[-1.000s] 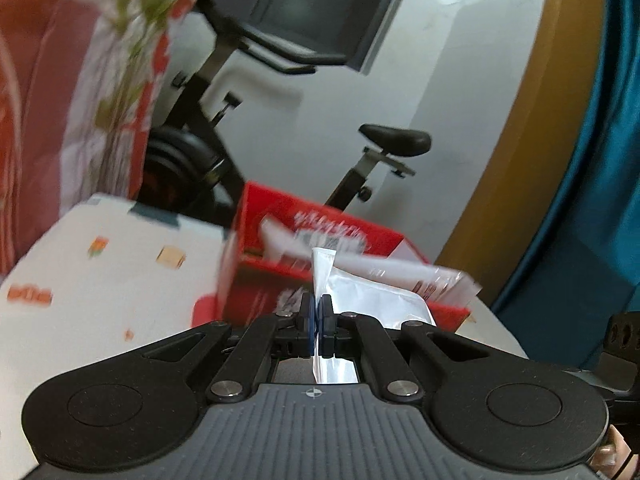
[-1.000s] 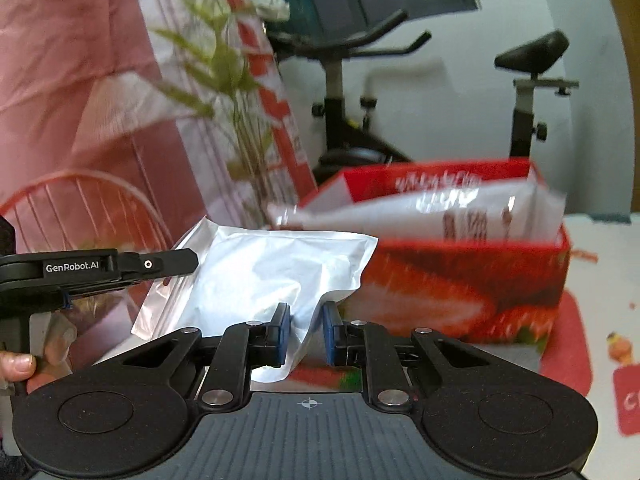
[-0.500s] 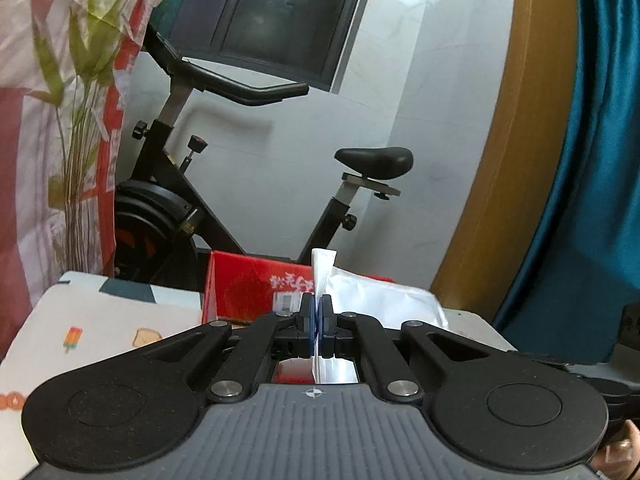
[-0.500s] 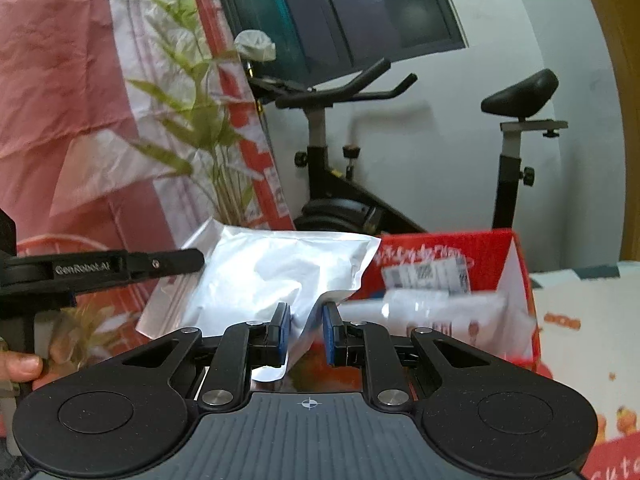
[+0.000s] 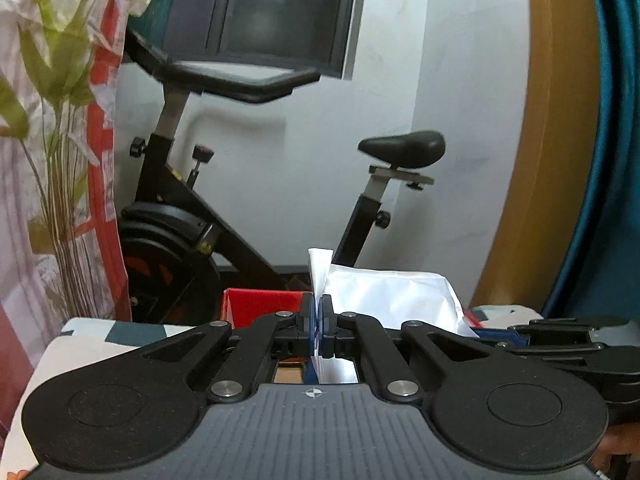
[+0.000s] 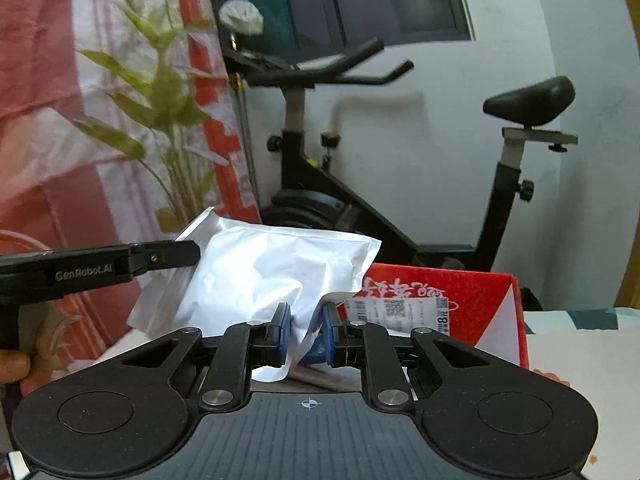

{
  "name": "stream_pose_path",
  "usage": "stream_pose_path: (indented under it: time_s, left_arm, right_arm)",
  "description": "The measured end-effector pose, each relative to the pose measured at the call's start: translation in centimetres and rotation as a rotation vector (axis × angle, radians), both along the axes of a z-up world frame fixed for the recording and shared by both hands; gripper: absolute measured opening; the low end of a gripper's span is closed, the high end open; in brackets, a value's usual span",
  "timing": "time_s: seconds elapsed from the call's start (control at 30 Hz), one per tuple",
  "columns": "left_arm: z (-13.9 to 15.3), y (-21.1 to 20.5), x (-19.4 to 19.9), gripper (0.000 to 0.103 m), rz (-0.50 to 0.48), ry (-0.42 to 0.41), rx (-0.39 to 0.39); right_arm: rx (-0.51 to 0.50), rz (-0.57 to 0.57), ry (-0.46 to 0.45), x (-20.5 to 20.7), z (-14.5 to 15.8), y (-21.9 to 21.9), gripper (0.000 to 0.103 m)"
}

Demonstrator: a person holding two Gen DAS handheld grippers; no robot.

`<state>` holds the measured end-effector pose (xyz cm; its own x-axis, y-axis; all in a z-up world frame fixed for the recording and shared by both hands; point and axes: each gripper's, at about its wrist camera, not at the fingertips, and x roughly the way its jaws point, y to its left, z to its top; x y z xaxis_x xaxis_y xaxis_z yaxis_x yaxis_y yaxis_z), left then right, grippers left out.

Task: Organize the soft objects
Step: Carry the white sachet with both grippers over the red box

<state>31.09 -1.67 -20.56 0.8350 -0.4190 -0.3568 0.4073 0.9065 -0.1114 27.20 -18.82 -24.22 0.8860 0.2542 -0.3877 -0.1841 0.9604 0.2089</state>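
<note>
One silver foil pouch [image 6: 264, 276] hangs in the air between the two claws, above and just in front of one red cardboard box [image 6: 452, 300]. At least one white packet with a barcode label [image 6: 404, 312] shows in the box just beyond the right claw; any others are hidden.

The left claw [image 5: 317, 330] is pinched nearly closed, its blue pads [image 5: 307, 328] clamped on a thin flat edge of the pouch [image 5: 384, 296], which rises above the pads and spreads to the claw's right. In the right wrist view the left claw [image 6: 188, 254] reaches in from the side and meets the pouch's upper corner.

The right claw [image 6: 306, 334] stands at a narrow gap, with a crumpled lower corner of the pouch between its blue pads [image 6: 285, 332]; whether both pads press the foil I cannot tell.

Below the claws lies a white printed surface [image 6: 580, 364], on which the box rests. Beyond the box stands one black exercise bike [image 6: 320, 184] against a white wall, with a red and white curtain printed with green leaves [image 6: 120, 120] to the claws' left.
</note>
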Motion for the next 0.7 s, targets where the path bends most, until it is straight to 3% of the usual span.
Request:
stream_pose_path:
  time_s: [0.17, 0.33, 0.47, 0.6, 0.7]
  left_arm:
    - [-1.4, -0.2, 2.9, 0.002, 0.033, 0.074, -0.002]
    - [-3.0, -0.3, 4.1, 0.003, 0.030, 0.125, 0.047]
    - [-3.5, 0.1, 4.4, 0.003, 0.011, 0.143, 0.048]
    - [-3.8, 0.0, 4.4, 0.006, -0.003, 0.148, 0.081]
    - [-3.9, 0.4, 4.0, 0.013, -0.009, 0.164, 0.061]
  right_arm:
    - [-0.016, -0.010, 0.089, 3.6, -1.3, 0.1, 0.015]
    - [-0.022, -0.008, 0.184, 5.5, -3.2, 0.4, 0.015]
    - [0.040, -0.007, 0.223, 5.8, -4.4, -0.2, 0.016]
    - [0.034, -0.020, 0.230, 5.6, -5.0, 0.0, 0.017]
    - [0.039, -0.032, 0.214, 5.0, -5.1, 0.1, 0.020]
